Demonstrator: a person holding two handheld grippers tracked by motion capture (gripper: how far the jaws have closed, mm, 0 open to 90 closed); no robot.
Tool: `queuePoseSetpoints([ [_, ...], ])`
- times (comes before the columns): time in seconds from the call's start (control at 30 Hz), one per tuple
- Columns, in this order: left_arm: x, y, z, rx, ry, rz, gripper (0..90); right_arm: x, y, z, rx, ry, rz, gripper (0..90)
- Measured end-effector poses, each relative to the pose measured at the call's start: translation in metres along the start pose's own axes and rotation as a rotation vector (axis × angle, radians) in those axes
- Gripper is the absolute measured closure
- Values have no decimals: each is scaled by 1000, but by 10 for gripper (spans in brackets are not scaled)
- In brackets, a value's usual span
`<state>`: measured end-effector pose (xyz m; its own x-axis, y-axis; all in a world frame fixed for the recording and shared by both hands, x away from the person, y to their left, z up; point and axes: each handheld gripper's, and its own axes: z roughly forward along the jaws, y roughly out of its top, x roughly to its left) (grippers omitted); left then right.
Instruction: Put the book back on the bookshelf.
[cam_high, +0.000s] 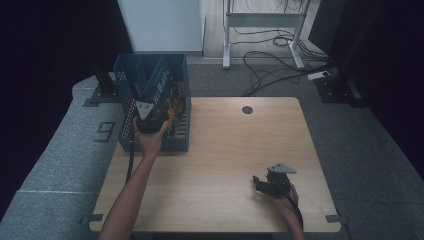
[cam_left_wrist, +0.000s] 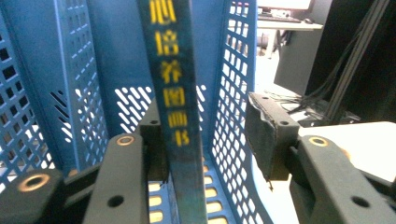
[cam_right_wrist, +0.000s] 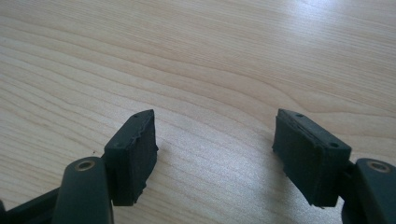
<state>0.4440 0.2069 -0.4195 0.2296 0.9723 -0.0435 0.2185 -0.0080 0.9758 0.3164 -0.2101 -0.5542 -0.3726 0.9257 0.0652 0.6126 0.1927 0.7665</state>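
Left gripper (cam_left_wrist: 205, 140) at the blue perforated basket (cam_high: 129, 80), on the wooden table (cam_high: 225, 150) at its far-left corner; jaws parted, released. Dark book (cam_left_wrist: 175, 107) with yellow lettering upright inside the basket, between the pads (cam_left_wrist: 268, 135), close against the left one and clear of the right. Right gripper (cam_right_wrist: 215, 154) low over bare tabletop, jaws spread, nothing between.

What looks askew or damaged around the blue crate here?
Nothing is spilled or broken. The dark book with yellow characters on its spine leans slightly inside the blue crate. The left gripper is open around it, and one of its fingers sits outside the crate wall.
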Motion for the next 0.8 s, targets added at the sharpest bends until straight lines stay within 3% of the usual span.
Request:
queuePoseSetpoints([
  [0.8, 1, -12, -14, 57, -82, 1, 385, 2, 0, 1, 6, -13, -9, 291],
])
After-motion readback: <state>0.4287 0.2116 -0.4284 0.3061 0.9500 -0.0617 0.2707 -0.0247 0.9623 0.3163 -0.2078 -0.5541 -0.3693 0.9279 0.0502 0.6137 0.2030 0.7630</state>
